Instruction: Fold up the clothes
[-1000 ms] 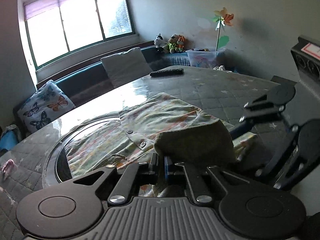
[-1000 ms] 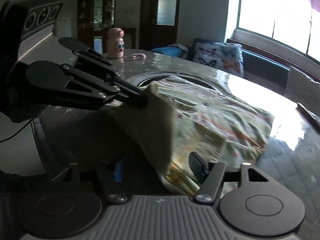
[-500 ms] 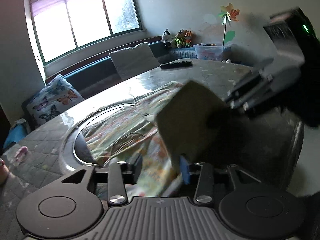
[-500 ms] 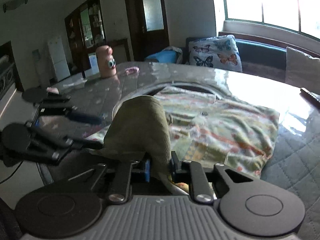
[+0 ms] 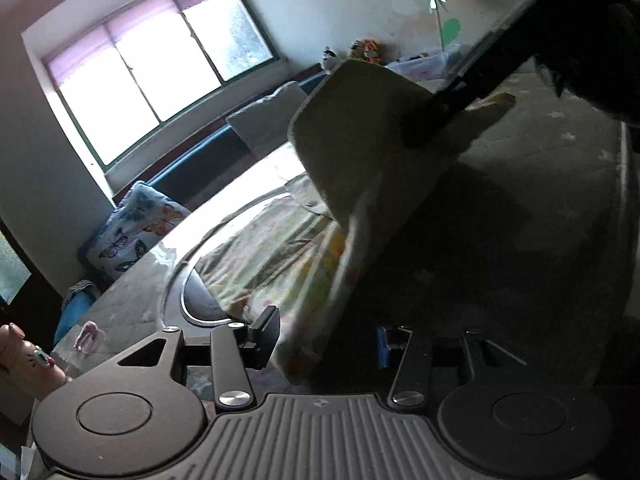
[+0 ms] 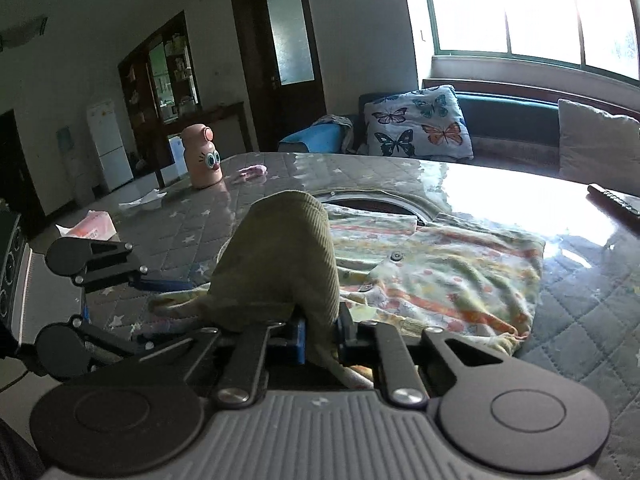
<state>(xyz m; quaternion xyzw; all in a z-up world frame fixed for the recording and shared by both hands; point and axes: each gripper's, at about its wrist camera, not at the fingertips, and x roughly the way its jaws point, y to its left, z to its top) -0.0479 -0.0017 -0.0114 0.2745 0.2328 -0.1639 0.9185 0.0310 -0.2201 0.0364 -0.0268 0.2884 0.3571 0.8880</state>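
Currently the right gripper [image 6: 320, 338] pinches an olive ribbed-corduroy fold of the garment [image 6: 440, 276], which humps up directly ahead of its closed-in jaws. Beyond it, the soft printed cloth lies rumpled on the quilted table [image 6: 592, 304]. To its left, the left gripper [image 5: 324, 338] stands spread, jaws just opened, cloth hanging loose between them.

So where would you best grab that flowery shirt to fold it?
Probably at its edge, from the near side. The shirt lies flat on the table, so only hems give the jaws something to pinch. The right gripper already clamps the olive-lined part that way; the left gripper is open.
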